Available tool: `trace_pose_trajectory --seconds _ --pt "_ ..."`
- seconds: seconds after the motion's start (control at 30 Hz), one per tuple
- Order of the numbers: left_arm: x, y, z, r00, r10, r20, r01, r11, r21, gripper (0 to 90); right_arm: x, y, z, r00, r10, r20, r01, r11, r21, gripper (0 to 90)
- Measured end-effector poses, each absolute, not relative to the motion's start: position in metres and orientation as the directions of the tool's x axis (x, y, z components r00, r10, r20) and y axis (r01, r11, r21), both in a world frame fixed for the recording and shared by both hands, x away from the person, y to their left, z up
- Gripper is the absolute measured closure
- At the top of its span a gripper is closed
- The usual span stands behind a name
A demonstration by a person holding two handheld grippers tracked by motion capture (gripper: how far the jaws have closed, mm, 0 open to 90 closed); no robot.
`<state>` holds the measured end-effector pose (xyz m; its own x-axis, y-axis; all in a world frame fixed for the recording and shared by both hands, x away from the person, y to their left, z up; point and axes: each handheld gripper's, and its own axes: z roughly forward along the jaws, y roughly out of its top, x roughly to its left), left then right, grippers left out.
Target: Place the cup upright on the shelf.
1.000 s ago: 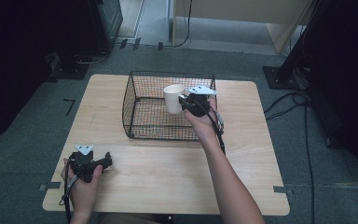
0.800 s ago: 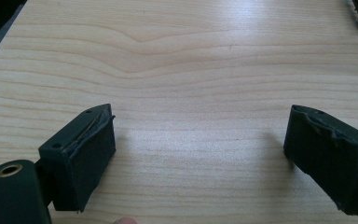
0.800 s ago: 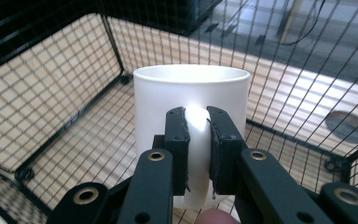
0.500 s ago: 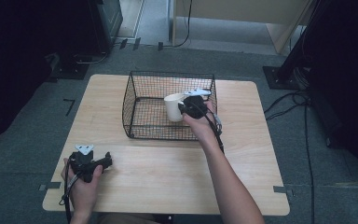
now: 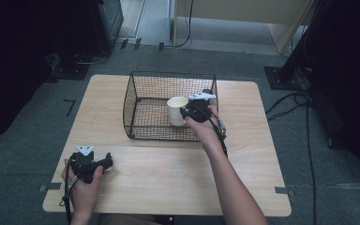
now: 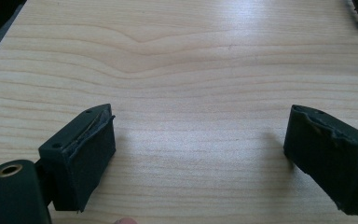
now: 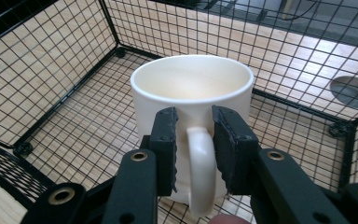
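— Two black fingers (image 7: 165, 135) of the right gripper (image 7: 195, 116): how are they set?
— They are seen slightly parted on either side of the handle (image 7: 200, 172) of the white mug (image 7: 191, 84), low in the centre of the right gripper view. They have just been opening. The handle lies between them, and a thin gap is seen at the left-hand pad, so no pinch is made.
— Where is the mug placed?
— It is stood upright on the floor of the black wire basket (image 7: 60, 70), near the basket's right wall in the high view, a little above the frame's centre.
— And the left gripper (image 6: 198, 149)?
— Its fingers (image 6: 91, 154) are spread wide with nothing between them, above bare wood of the table (image 6: 191, 60). In the high view it is found at the lower left, well apart from the basket
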<state>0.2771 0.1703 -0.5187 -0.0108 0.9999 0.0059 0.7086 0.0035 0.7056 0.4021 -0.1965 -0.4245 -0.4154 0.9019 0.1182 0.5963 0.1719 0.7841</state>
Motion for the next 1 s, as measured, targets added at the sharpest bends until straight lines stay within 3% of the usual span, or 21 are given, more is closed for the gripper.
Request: trace_pose_trajectory --seconds 0.73,0.9,1.0 --pt "0.277 0.17 -0.519 -0.009 1.0 0.006 0.709 0.002 0.705 9.2 0.398 -0.202 -0.425 -0.412 0.901 0.133 0.566 0.139 0.812 56.3" --pt "0.277 0.17 -0.519 -0.009 1.0 0.006 0.709 0.002 0.705 9.2 0.393 -0.205 -0.418 -0.421 0.897 0.138 0.535 0.123 0.836 44.6" --pt "0.277 0.17 -0.519 -0.009 1.0 0.006 0.709 0.002 0.705 9.2 0.389 -0.207 -0.413 -0.43 0.892 0.142 0.507 0.108 0.855 31.5"
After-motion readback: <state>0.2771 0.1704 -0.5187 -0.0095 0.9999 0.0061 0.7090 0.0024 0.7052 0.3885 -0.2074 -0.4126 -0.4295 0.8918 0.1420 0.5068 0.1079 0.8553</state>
